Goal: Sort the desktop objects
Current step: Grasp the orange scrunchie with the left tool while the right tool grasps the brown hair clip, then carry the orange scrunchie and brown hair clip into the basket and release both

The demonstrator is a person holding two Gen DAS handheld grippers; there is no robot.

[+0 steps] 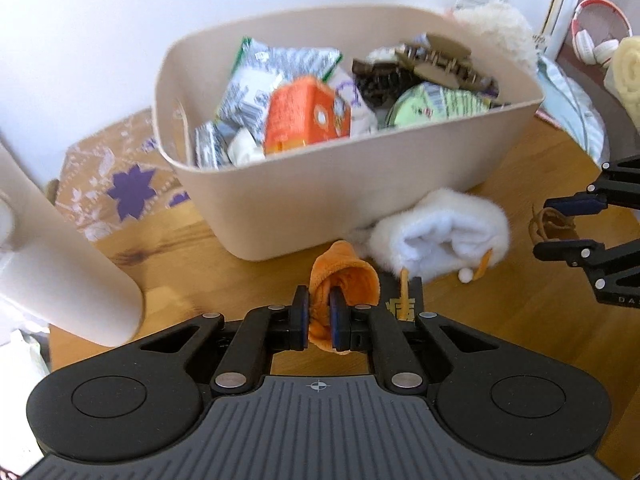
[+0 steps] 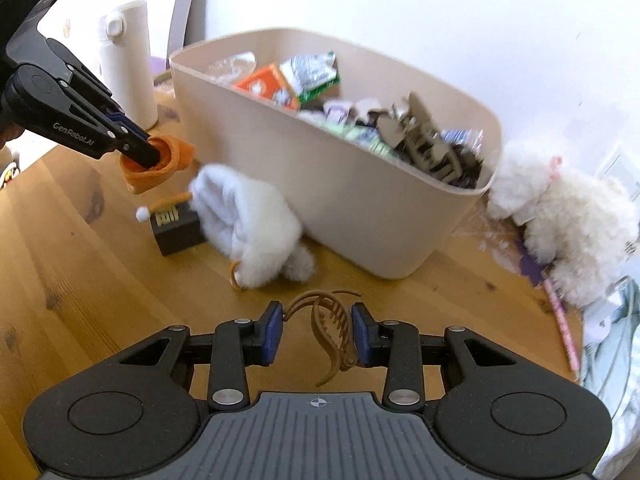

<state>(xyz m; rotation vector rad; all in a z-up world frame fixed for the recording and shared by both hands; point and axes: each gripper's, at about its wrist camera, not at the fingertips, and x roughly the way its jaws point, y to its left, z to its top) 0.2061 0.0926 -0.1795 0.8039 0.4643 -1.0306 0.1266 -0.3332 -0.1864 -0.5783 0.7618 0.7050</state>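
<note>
Item one, nearest my right lens: brown hair claw clip (image 2: pixel 326 330), lying on the wooden table (image 2: pixel 80 280) near its front edge, between the spread fingers of my right gripper (image 2: pixel 318 334). Jaws stand apart, pads flanking the clip; whether the right pad already touches it I cannot tell. I judge it light, rigid plastic, slick, with thin curved teeth that could snap or spring sideways; best taken across the hinge spine.

Item two: orange plush piece (image 1: pixel 340 280), pinched between the closed fingers of my left gripper (image 1: pixel 320 322), just in front of the beige bin (image 1: pixel 360 184). Soft, light, compressible; the fold held should not slip.

Item three: white fluffy pouch (image 1: pixel 440 236), resting against the bin's front wall, partly over a small dark box (image 2: pixel 176 226). Limp; likely to sag when lifted.

Item four: bin contents, snack packets and a grey hair claw (image 2: pixel 424 140), motion-blurred.

Obscured: box lettering unreadable; orange piece's lower end hidden by my fingers; white plush toy (image 2: pixel 560 216) beyond the bin's right end is soft-focused; table's right edge clutter indistinct.
</note>
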